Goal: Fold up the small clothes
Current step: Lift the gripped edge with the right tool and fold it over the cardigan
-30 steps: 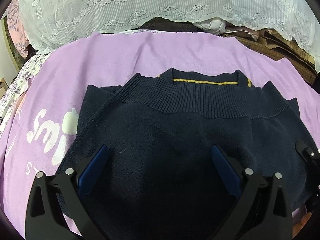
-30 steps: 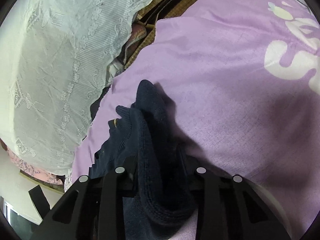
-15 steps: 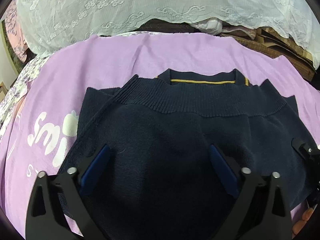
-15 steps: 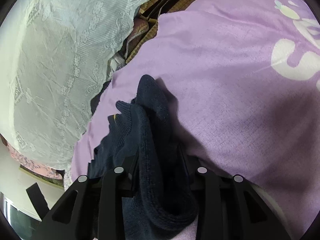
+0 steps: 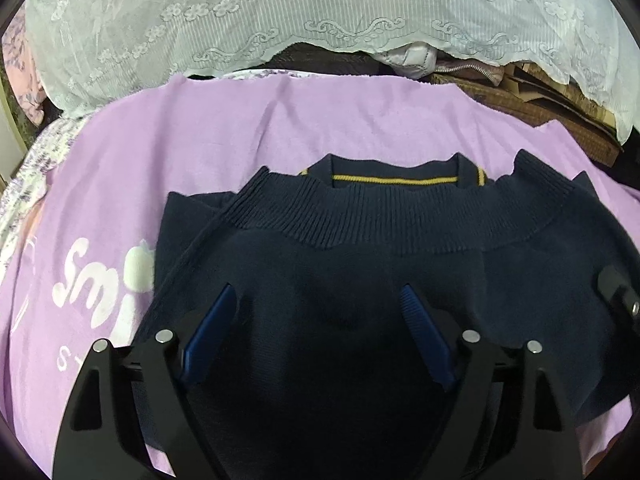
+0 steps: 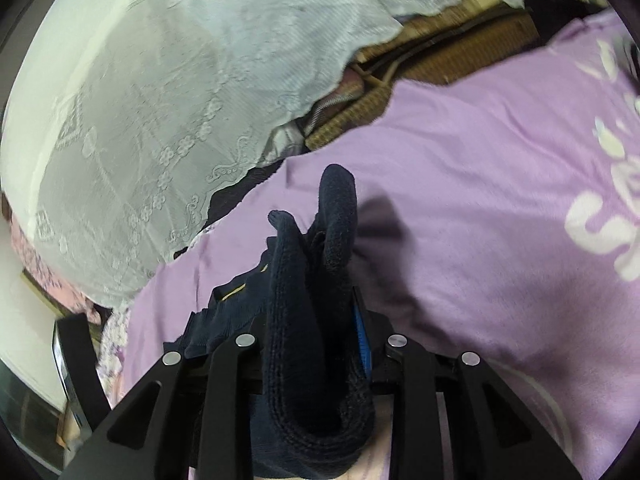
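Note:
A navy knit sweater [image 5: 360, 248] with a yellow stripe inside its collar lies folded on a purple blanket [image 5: 240, 128], its ribbed hem brought up near the collar. My left gripper [image 5: 320, 300] is open just above the sweater's middle, blue pads apart, holding nothing. My right gripper [image 6: 316, 312] is shut on a thick bunched edge of the sweater [image 6: 308, 300], which stands up between the fingers. Part of the right gripper [image 5: 616, 292] shows at the sweater's right edge in the left wrist view.
A white lace cloth [image 5: 320, 12] covers a pile behind the blanket, also in the right wrist view [image 6: 160, 100]. Brown woven matting [image 5: 560, 100] and a quilted item lie at the back right. White lettering [image 5: 92, 280] is printed on the blanket at left.
The left gripper has drawn back slightly over the sweater. The right gripper has lifted and tilted with the bunched sweater edge still in it.

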Tool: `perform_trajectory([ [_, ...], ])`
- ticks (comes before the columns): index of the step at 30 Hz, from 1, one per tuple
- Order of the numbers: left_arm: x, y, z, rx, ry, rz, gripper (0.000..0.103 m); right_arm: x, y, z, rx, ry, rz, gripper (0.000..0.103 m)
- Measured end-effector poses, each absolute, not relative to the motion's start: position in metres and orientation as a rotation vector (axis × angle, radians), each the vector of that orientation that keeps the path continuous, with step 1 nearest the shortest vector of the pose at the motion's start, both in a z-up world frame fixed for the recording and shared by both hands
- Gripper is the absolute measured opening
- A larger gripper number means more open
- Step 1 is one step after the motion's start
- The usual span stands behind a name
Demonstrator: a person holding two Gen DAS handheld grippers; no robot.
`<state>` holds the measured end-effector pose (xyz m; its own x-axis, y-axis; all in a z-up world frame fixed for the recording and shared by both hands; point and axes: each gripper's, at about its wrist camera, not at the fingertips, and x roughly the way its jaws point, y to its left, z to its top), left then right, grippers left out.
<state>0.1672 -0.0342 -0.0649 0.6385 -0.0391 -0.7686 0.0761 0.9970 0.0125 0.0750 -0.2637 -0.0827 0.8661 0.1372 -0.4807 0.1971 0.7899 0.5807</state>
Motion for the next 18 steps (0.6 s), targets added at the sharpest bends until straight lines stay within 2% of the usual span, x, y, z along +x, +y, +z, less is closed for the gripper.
perform_trajectory([
  [18, 0.203, -0.083, -0.04, 0.106, 0.851, -0.205, 0.082, 0.067, -0.222, -0.054, 0.517, 0.508, 0.06, 0.027],
])
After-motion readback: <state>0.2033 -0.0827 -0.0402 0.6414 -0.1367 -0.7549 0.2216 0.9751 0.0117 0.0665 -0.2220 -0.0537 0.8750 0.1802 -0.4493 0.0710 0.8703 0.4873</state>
